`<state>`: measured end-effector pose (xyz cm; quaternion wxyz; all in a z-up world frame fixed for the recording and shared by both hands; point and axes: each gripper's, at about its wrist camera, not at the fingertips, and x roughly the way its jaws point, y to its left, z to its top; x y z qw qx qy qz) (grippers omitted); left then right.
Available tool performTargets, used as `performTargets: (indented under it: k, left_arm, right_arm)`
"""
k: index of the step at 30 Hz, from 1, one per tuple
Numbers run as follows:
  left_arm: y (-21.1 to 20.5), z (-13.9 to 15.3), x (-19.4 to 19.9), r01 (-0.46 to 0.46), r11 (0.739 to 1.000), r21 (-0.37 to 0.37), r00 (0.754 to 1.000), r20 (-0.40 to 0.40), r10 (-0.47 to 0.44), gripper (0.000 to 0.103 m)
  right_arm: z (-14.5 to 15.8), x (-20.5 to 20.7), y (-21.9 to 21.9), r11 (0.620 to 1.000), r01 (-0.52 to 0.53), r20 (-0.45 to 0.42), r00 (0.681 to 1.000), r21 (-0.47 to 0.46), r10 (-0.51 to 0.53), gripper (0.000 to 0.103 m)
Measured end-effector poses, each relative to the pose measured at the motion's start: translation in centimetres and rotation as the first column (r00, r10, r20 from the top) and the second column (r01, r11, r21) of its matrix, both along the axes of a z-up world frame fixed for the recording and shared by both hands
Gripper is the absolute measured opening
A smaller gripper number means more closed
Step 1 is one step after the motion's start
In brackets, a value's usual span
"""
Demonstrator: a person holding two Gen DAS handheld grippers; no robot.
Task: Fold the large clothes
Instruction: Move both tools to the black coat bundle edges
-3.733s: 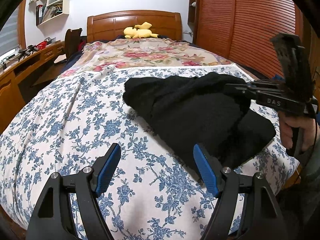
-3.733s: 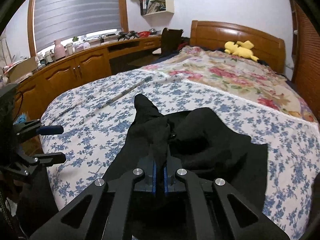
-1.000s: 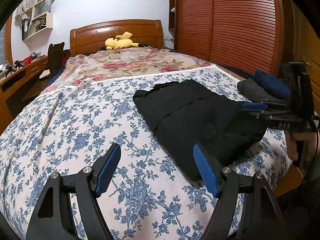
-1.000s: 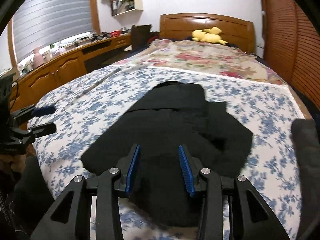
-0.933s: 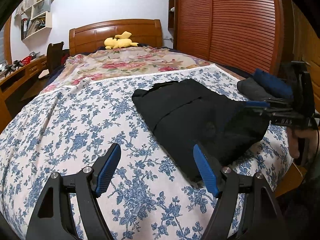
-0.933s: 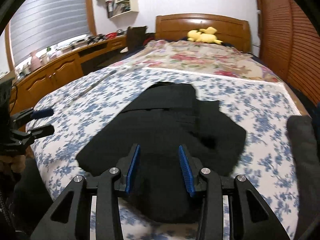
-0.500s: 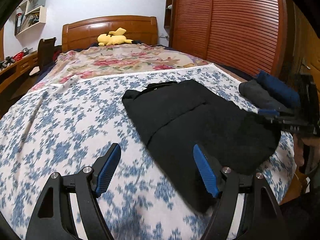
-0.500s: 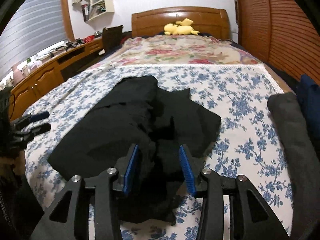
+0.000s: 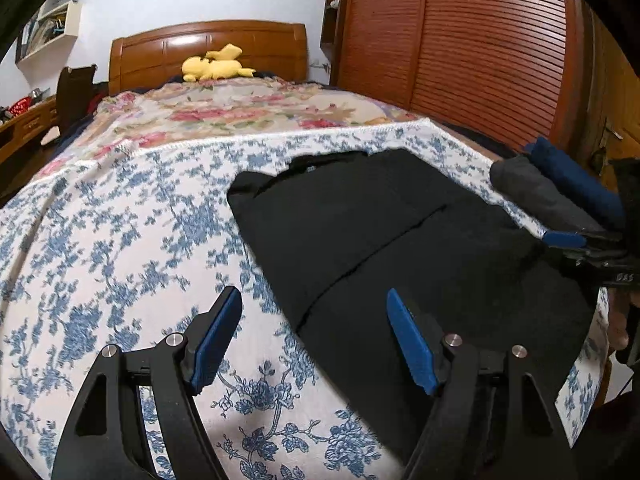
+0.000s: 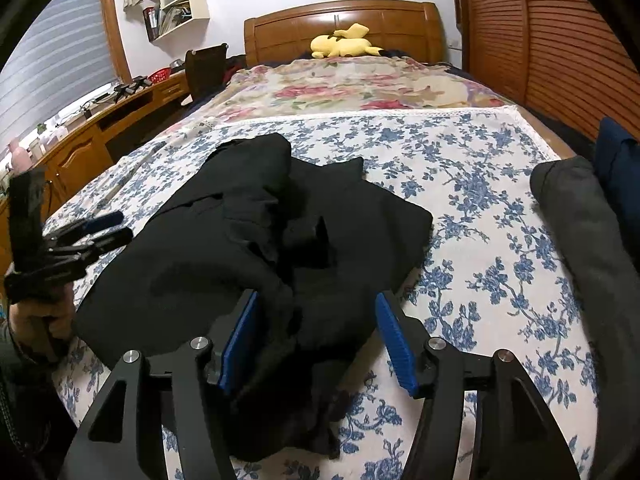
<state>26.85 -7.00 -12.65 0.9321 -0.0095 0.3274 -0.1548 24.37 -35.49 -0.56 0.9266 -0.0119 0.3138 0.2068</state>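
Observation:
A large black garment (image 9: 400, 240) lies partly folded on the blue-flowered bedsheet (image 9: 120, 240), its near end rumpled in the right wrist view (image 10: 280, 240). My left gripper (image 9: 314, 340) is open and empty, low over the garment's near left edge. My right gripper (image 10: 316, 340) is open, with bunched black cloth lying between its blue pads; the jaws do not pinch it. Each gripper shows in the other's view, the right one (image 9: 576, 244) at the garment's right edge and the left one (image 10: 92, 228) at its left edge.
A rolled grey garment (image 10: 580, 232) and a dark blue one (image 9: 572, 176) lie at the bed's right edge. A yellow plush toy (image 9: 216, 66) sits by the wooden headboard. A slatted wooden wardrobe (image 9: 460, 40) is at the right, a desk (image 10: 100, 128) at the left.
The right gripper let go of the black cloth it held and opened wider. Both grippers swung right along the bed's foot. The garment now lies flatter, and the rolled clothes came into view.

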Motion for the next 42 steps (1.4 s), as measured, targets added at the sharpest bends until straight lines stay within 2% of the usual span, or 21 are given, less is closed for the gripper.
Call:
performTargets:
  k: [5, 11, 14, 22, 26, 29, 33, 35, 42]
  left_arm:
    - [0.8, -0.1, -0.2, 0.003, 1.0, -0.03, 1.0, -0.006, -0.003, 0.076]
    - [0.9, -0.3, -0.5, -0.004, 1.0, -0.03, 1.0, 0.002, 0.004, 0.076]
    - [0.8, -0.4, -0.6, -0.009, 1.0, -0.022, 1.0, 0.01, 0.009, 0.076]
    - [0.8, -0.2, -0.7, -0.018, 1.0, -0.008, 1.0, 0.012, 0.018, 0.076]
    - [0.7, 0.1, 0.0, -0.007, 1.0, -0.013, 1.0, -0.011, 0.007, 0.076]
    - [0.4, 0.6, 1.1, 0.006, 1.0, -0.012, 0.999, -0.033, -0.006, 0.076]
    - [-0.6, 1.4, 3.3, 0.018, 0.999, 0.042, 1.0, -0.026, -0.017, 0.076]
    - [-0.8, 1.8, 4.8, 0.016, 0.999, 0.039, 0.999, -0.033, -0.015, 0.076]
    - [-0.7, 1.8, 10.5, -0.038, 0.998, 0.058, 0.998, -0.053, 0.041, 0.073]
  right_arm:
    - [0.0, -2.7, -0.5, 1.0, 0.023, 0.025, 0.999, -0.004, -0.023, 0.062]
    - [-1.8, -5.9, -1.4, 0.998, 0.055, -0.01, 0.998, 0.023, -0.054, 0.062]
    - [-2.6, -5.6, -1.1, 0.998, 0.058, -0.044, 0.997, 0.016, -0.057, 0.062]
    - [-3.9, -3.7, -0.5, 0.997, 0.051, -0.112, 0.993, 0.066, -0.044, 0.062]
    - [-4.2, -3.5, 0.1, 0.998, 0.043, -0.111, 0.993, 0.053, -0.037, 0.062]
    - [-4.0, -3.5, 0.2, 0.998, 0.037, -0.112, 0.993, 0.047, -0.032, 0.062]
    - [-4.1, -3.6, 0.3, 0.999, 0.029, -0.108, 0.994, 0.037, -0.025, 0.062]
    - [-4.1, -3.6, 0.4, 0.999, 0.024, -0.106, 0.994, 0.03, -0.021, 0.062]
    - [-4.1, -3.5, 0.7, 1.0, 0.01, -0.099, 0.995, 0.004, -0.009, 0.062]
